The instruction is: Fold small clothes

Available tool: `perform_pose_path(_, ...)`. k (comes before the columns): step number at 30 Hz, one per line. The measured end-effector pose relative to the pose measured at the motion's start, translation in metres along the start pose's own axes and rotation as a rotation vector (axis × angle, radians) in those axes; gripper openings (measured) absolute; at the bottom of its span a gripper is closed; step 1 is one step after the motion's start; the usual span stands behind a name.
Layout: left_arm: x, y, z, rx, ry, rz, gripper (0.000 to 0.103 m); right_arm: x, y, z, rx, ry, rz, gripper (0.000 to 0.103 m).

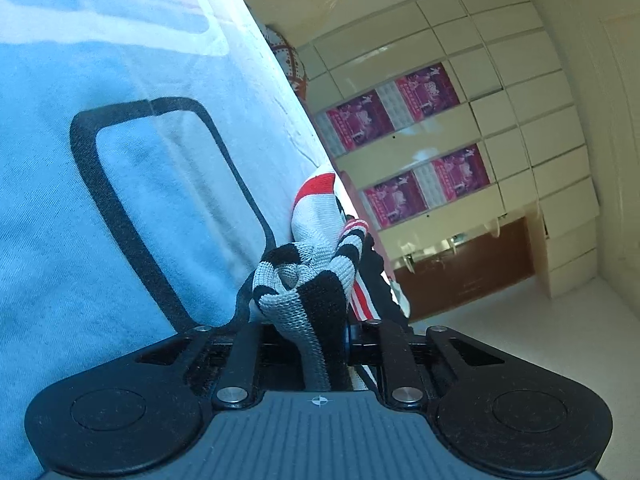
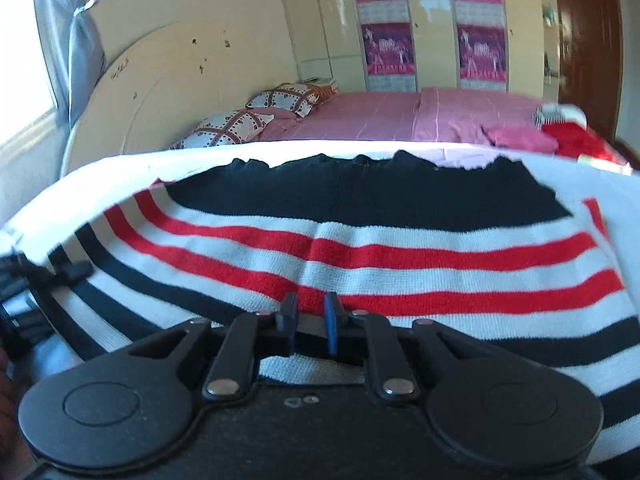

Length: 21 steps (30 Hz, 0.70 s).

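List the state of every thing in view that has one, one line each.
Striped red, white and black knit garment: spread flat, one end bunched up and lifted.
Left tool: shut on the bunched knit.
Right tool: nearly shut, knit edge between its pads; grip unclear.
Light blue printed sheet: spread under the garment.
Pink bedspread: laid flat.
Patterned pillows: lying at the headboard.

No text can be read; print on the pink posters [image 2: 386, 50] is too blurred to make out.
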State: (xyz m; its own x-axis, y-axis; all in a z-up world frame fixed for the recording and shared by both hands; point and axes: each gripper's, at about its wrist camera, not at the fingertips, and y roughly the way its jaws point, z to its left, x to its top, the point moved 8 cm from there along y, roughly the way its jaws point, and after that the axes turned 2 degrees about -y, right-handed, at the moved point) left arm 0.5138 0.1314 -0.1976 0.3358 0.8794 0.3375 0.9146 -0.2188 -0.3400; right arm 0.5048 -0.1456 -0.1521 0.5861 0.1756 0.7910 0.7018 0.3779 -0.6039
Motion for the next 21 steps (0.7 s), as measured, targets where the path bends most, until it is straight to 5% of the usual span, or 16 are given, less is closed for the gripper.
perform_pose_path(9,0.006,0.005,0.0,-0.035,0.01,0.026,0.018,-0.009,-0.006,0.022,-0.162,-0.173,0.056,0.016)
perform_pose_path(15,0.009,0.0,0.005,-0.031,0.044,0.068,0.018,-0.011,0.001,0.024,-0.204,-0.157,0.015,0.017)
perform_pose_path(21,0.015,-0.003,-0.049,-0.006,0.28,0.062,0.018,-0.012,-0.001,0.017,-0.171,-0.102,-0.013,0.017)
